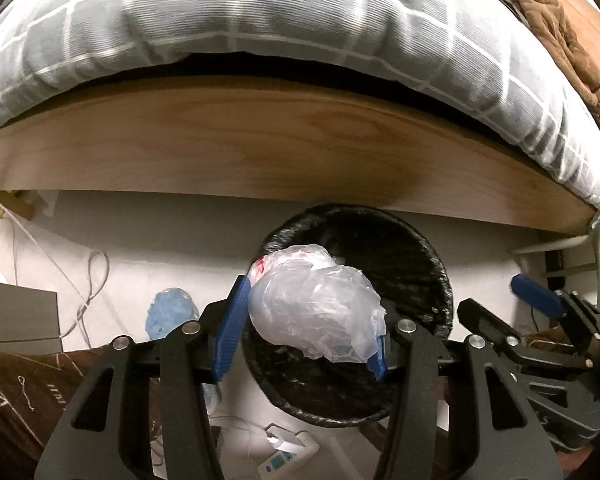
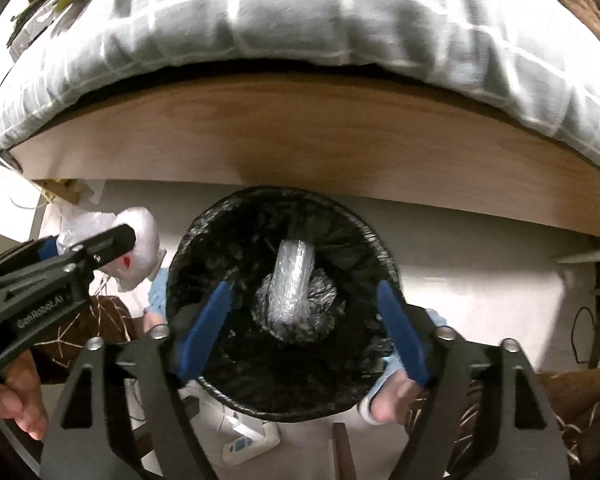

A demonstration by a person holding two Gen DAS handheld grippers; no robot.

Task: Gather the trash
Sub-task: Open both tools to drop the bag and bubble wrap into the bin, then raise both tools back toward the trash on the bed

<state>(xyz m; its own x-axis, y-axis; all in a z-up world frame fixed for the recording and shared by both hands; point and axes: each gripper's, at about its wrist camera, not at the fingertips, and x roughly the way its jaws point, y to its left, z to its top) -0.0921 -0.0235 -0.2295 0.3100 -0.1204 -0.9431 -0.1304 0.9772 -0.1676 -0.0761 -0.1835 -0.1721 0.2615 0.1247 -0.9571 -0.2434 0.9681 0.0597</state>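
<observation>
My left gripper (image 1: 306,326) is shut on a crumpled clear plastic bag (image 1: 316,304) with red print and holds it over the near rim of a round bin with a black liner (image 1: 420,264). In the right wrist view the same bag (image 2: 136,248) shows at the left in the left gripper (image 2: 80,256), beside the bin (image 2: 196,240). My right gripper (image 2: 304,328) is open and empty above the bin's mouth. A clear plastic bottle (image 2: 292,280) lies inside the bin. The right gripper's blue finger also shows at the right of the left wrist view (image 1: 536,294).
A wooden bed frame (image 1: 260,148) with a grey checked quilt (image 1: 260,12) hangs over the bin. The floor holds white cables (image 1: 88,292), a power strip (image 1: 284,450), a blue slipper (image 1: 168,312) and a brown patterned cloth (image 1: 16,384).
</observation>
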